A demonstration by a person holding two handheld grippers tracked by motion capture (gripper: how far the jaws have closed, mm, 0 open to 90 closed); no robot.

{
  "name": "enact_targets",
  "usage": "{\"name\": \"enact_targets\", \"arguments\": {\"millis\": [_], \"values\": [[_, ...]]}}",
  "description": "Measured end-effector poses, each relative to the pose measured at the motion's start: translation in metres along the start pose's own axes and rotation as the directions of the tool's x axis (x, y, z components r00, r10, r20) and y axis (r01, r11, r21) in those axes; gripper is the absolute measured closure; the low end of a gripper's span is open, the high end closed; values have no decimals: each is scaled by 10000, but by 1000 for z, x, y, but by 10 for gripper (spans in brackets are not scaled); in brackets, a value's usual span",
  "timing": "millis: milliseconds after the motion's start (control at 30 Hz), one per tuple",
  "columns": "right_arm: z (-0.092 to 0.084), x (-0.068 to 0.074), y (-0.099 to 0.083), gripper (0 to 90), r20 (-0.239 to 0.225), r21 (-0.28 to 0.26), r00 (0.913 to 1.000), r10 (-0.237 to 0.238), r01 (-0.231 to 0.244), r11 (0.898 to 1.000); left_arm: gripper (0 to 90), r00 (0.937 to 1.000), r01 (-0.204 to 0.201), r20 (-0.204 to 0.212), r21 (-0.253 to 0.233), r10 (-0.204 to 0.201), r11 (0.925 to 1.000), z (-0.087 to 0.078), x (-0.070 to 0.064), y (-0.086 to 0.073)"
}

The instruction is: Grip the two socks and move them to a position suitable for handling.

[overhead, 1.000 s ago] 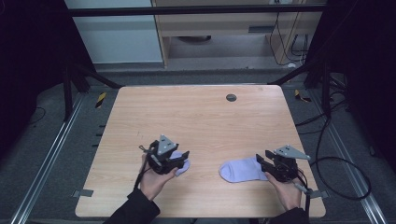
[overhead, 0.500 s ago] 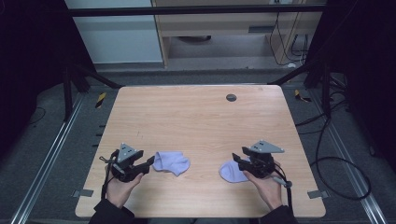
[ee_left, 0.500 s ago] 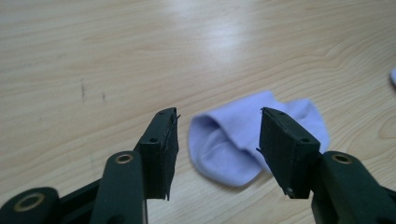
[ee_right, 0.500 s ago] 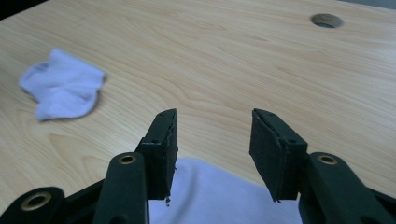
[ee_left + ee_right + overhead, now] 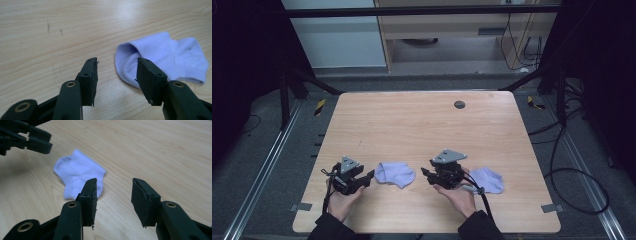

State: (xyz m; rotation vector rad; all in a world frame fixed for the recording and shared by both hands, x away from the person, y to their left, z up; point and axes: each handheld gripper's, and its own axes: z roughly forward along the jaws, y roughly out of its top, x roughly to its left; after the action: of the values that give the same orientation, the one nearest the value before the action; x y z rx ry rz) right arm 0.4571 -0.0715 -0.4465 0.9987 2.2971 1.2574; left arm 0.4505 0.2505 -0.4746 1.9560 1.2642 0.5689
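— Pale wood counter (image 5: 422, 125), matte grain, with a small dark round plug (image 5: 459, 104) near the far edge; grey floor and black frame rails around it. What do you have near you?

— Two small lilac ankle socks, soft knit, lying flat near the near edge. One sock (image 5: 395, 174) sits between my grippers; the other sock (image 5: 487, 179) lies behind my right gripper (image 5: 430, 175), toward the right edge, partly under the hand.

— Jaws?

— Both sets spread wide, holding nothing. In the left gripper view my left gripper (image 5: 116, 75) faces the middle sock's rounded open cuff, its right jaw just over the fabric edge. The right gripper points at the same sock from the other side.

— Risks?

— I judge the knit thin and limp. If I close low I may pinch only the top layer, so it slips or stretches. If I scrape the wood, the rigid black jaws could push the sock away instead. And both grippers closing on one sock could collide.
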Motion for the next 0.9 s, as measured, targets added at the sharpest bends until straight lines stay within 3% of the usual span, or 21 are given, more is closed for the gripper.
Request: {"name": "enact_targets", "arguments": {"millis": [67, 367, 600, 800, 900], "values": [[13, 11, 2, 567, -245, 177, 9997, -76, 81, 9998, 512, 10000, -23, -17, 97, 23, 10000, 4, 0, -1], [48, 37, 1, 582, -734, 723, 9963, -453, 507, 9961, 530, 9995, -315, 53, 442, 313, 9985, 19, -6, -2], [74, 54, -7, 594, -1018, 1314, 9918, -774, 905, 9872, 585, 9996, -237, 163, 562, 229, 9981, 23, -6, -3], [83, 59, -11, 646, -1039, 1648, 9896, -996, 1158, 9795, 640, 9992, -312, 276, 721, 293, 9969, 24, -9, -4], [83, 60, -12, 713, -916, 1712, 9910, -979, 1126, 9788, 647, 9989, -379, 318, 824, 354, 9959, 26, -10, -5]]}}
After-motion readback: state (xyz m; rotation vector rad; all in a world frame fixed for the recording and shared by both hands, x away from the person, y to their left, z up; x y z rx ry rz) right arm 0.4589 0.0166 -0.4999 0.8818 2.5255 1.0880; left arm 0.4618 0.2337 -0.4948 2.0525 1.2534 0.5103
